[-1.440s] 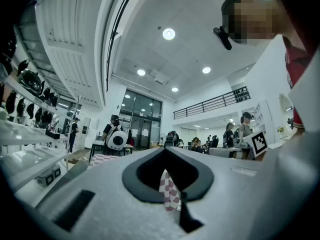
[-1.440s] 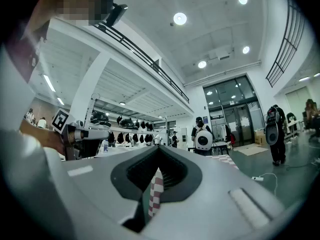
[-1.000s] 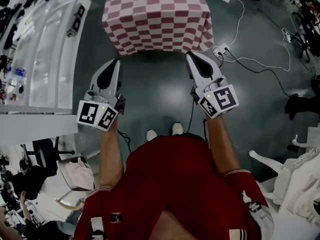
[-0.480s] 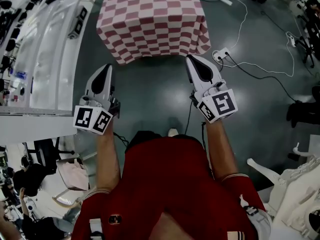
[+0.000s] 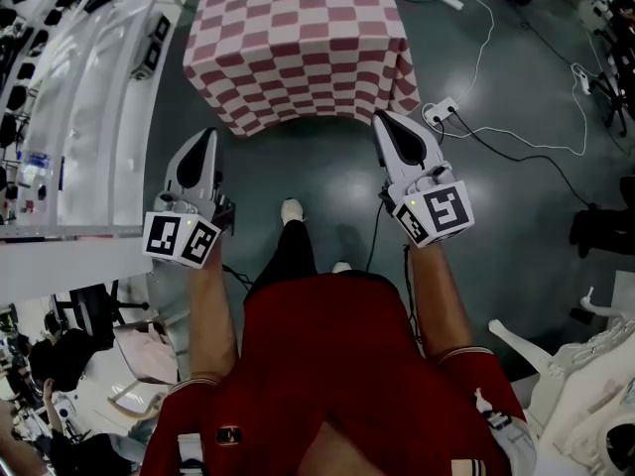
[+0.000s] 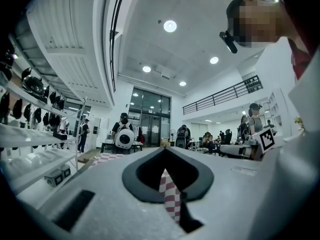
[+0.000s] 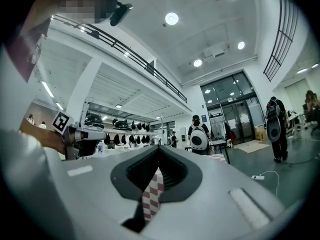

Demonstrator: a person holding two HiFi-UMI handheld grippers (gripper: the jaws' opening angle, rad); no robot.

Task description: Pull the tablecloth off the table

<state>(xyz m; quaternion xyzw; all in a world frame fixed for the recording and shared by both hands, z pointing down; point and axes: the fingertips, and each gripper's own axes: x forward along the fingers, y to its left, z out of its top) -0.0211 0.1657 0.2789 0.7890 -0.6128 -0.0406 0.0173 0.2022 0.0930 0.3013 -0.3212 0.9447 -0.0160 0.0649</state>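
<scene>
The red-and-white checked tablecloth (image 5: 298, 38) lies over the table at the top of the head view, its near edge hanging toward me. My left gripper (image 5: 203, 139) is shut on the cloth's near left corner. My right gripper (image 5: 389, 119) is shut on the near right corner. In the left gripper view a strip of checked cloth (image 6: 170, 194) is pinched between the closed jaws of the left gripper (image 6: 165, 151). The right gripper view shows the same, with cloth (image 7: 151, 196) clamped in the right gripper (image 7: 159, 151). The table under the cloth is hidden.
A long white shelf unit (image 5: 89, 97) runs along the left. A power strip (image 5: 442, 105) and white cables (image 5: 526, 142) lie on the grey floor to the right. White chairs (image 5: 575, 365) stand at lower right. My leg and shoe (image 5: 291, 209) reach forward between the grippers.
Both grippers have moved back from the table with the cloth corners in them, and the cloth's near edge has followed. One foot has come forward between the grippers.
</scene>
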